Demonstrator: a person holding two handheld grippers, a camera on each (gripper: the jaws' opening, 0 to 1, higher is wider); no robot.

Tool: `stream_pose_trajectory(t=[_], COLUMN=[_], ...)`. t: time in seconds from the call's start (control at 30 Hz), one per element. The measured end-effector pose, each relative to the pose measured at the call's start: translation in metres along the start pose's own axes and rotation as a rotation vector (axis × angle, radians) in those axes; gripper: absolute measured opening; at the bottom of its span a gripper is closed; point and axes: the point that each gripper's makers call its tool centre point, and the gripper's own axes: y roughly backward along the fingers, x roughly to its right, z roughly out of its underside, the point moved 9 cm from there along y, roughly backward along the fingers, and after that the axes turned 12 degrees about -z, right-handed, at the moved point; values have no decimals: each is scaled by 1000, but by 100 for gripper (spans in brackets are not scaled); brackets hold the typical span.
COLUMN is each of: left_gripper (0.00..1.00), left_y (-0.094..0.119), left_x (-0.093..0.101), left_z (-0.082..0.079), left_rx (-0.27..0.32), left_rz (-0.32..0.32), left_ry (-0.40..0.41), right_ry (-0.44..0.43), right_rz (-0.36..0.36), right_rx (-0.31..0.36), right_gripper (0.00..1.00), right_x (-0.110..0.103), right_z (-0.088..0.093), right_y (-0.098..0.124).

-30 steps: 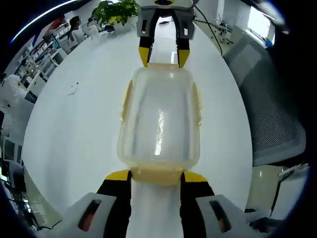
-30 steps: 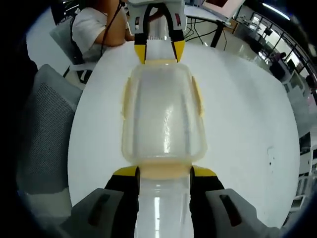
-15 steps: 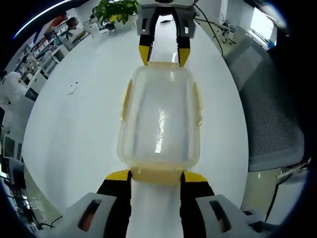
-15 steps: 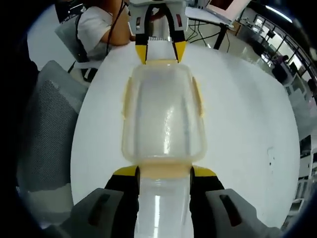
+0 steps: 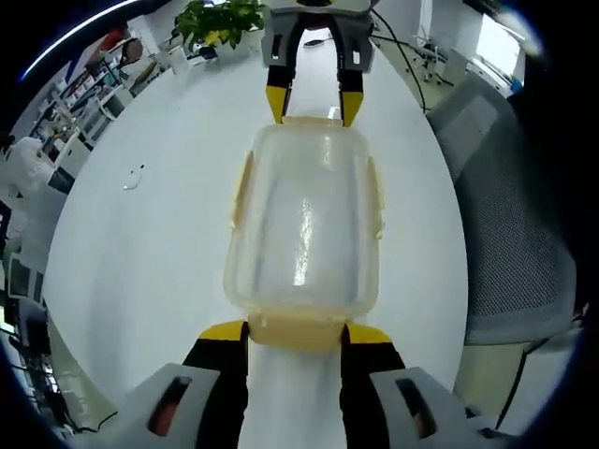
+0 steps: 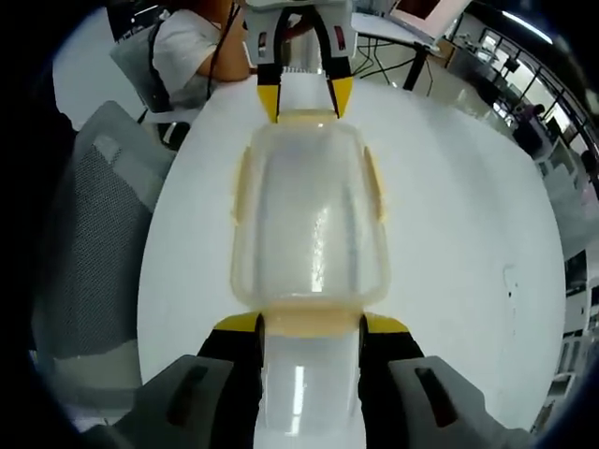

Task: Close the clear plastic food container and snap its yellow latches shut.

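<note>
A clear plastic food container (image 5: 304, 224) with its lid on lies lengthwise between my two grippers above the white table (image 5: 140, 262). Pale yellow latches (image 5: 241, 187) lie along its long sides. My left gripper (image 5: 295, 332) is shut on the yellow latch at the near end. At the far end, my right gripper (image 5: 313, 105) grips the opposite latch. In the right gripper view the same container (image 6: 309, 224) runs from my right gripper (image 6: 312, 325), shut on the near latch, up to my left gripper (image 6: 301, 101). Side latches (image 6: 374, 187) sit against the walls.
A grey mesh chair (image 5: 510, 215) stands at the table's edge, seen also as the chair (image 6: 89, 253). A potted plant (image 5: 220, 19) sits at the table's far end. A seated person in a white shirt (image 6: 192, 51) is beyond the table. A small scrap (image 5: 136, 178) lies on the tabletop.
Table and chair have slid a little in both views, while the container keeps its place between the two grippers. Both grips look the same.
</note>
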Motion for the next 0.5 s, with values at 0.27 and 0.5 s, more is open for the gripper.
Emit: stream_pose_trajectory(t=[0.27, 0.5], left_gripper=[32, 32], left_y=[-6, -13], left_x=[5, 7], left_z=[-18, -40], left_rx=[5, 5], left_rz=[1, -10], left_ry=[8, -2], right_ry=[-3, -12], right_rz=[5, 5], right_rx=[-8, -16], right_gripper=[36, 36], right_x=[-4, -4], right_z=[17, 36], right_y=[6, 14])
